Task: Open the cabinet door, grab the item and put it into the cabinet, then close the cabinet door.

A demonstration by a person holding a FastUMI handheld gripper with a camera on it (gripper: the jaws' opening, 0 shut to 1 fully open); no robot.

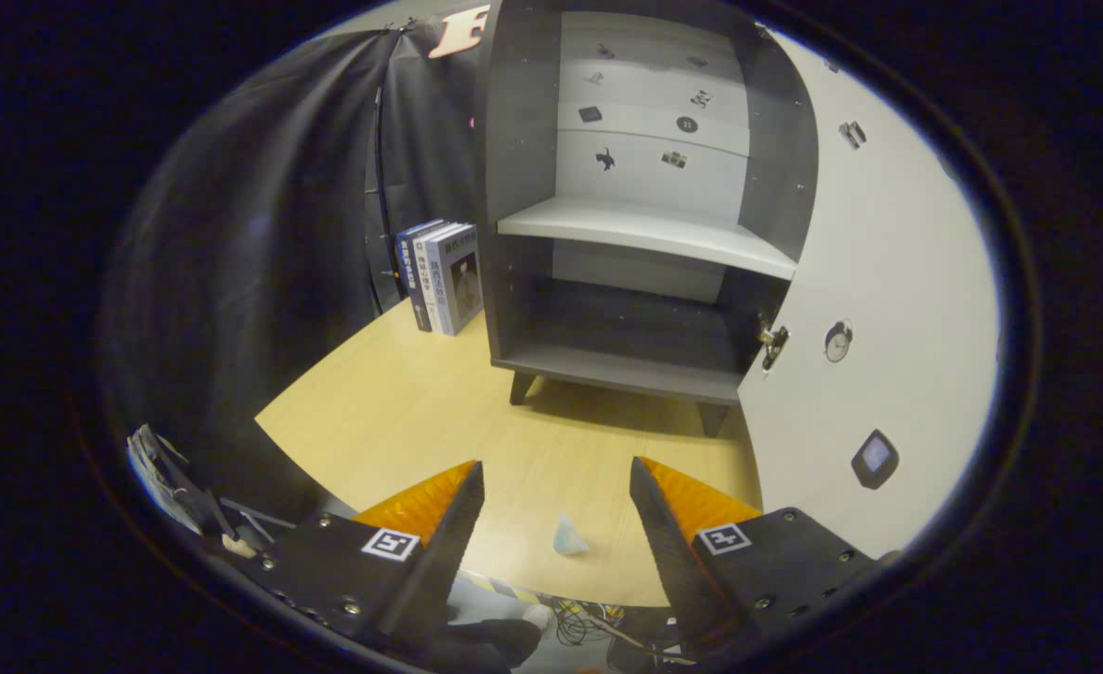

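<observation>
Far left, beyond the desk's edge: black cloth wall (261,215) hanging in folds; low beside the left finger, a small cluster of tools or clutter (172,487), too blurred to identify.

Left of centre, standing upright at the back of the desk: a few books (441,276), spines forward, pressed together, just beside the cabinet's left wall.

Across the middle: pale wooden desk (402,412), bare surface running from the books toward the fingers.

Near bottom centre: gripper (556,477) with both fingers spread wide apart, released, gripping nothing; left finger (453,524) and right finger (664,524) each carrying a small square marker; between them, close to the desk's near edge, a small pale bluish item (569,536), roughly cone-shaped, lying on the desk, touching neither finger.

Centre, beyond the fingers: dark grey cabinet (505,187) on short legs, standing on the desk, open at the front; inside, a light shelf (645,234) dividing upper from lower compartment; both compartments holding nothing; small stickers dotted over the pale back panel above the shelf.

Right: cabinet door (889,281), white, swung fully open toward the viewer, hinged at the cabinet's right wall by a metal hinge (772,339); a few small stickers on the door's inner face, including a clock shape and a dark rounded square.

Below the desk's near edge, between the fingers: tangled cables (589,622) on the floor.
</observation>
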